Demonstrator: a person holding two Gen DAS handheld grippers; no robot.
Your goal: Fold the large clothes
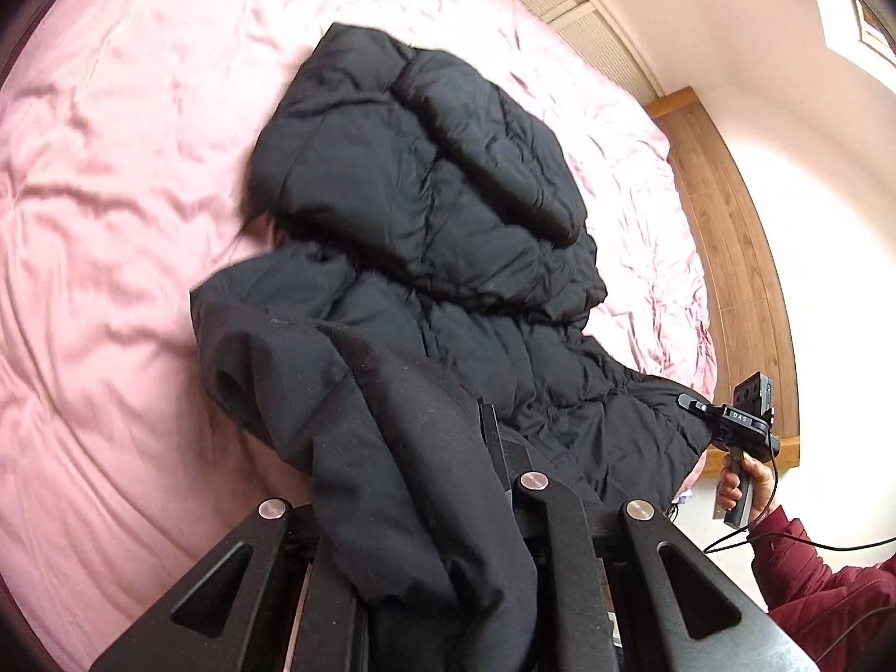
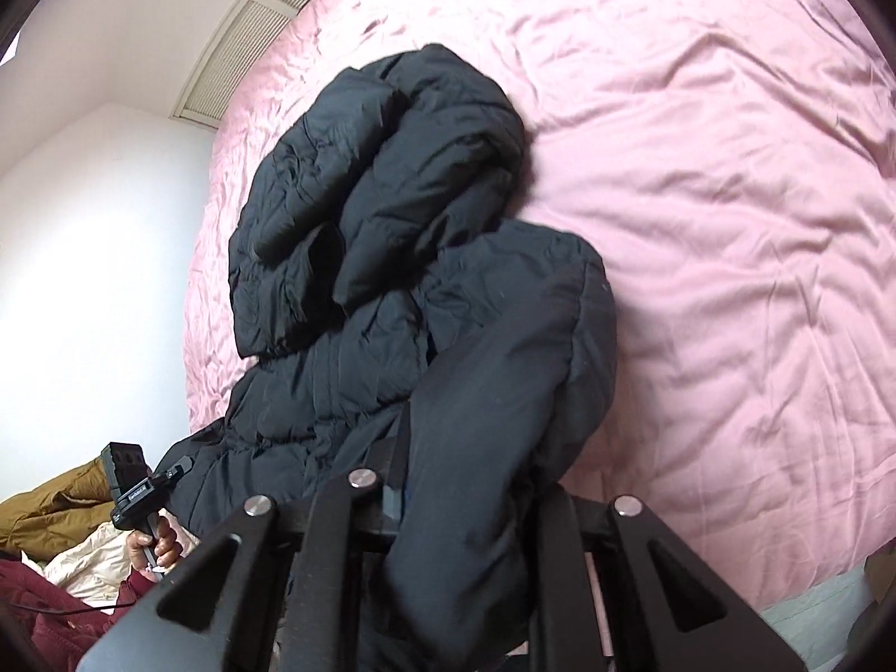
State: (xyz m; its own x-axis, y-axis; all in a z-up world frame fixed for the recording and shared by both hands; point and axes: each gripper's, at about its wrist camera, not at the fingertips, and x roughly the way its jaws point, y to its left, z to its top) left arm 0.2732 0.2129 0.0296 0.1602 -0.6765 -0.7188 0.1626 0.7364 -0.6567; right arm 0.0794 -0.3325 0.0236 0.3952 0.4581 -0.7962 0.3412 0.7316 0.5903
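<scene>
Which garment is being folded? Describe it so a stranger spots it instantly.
Start at the wide bed with the wrinkled pink sheet. Along its edge lies a quilted black puffer coat, partly doubled over itself. It is the only black garment and the only one on the sheet; the mustard coat and cream garment lie heaped past the bed's edge.

Black puffer jacket (image 2: 364, 235) lies bunched on pink bedsheet (image 2: 728, 224). Right gripper (image 2: 448, 509) clamps a jacket fold, fabric draping over its fingers. Left gripper (image 2: 178, 467) grips the jacket's edge at lower left, held by a hand (image 2: 151, 549). Brown coat (image 2: 50, 504) lies beyond.
</scene>
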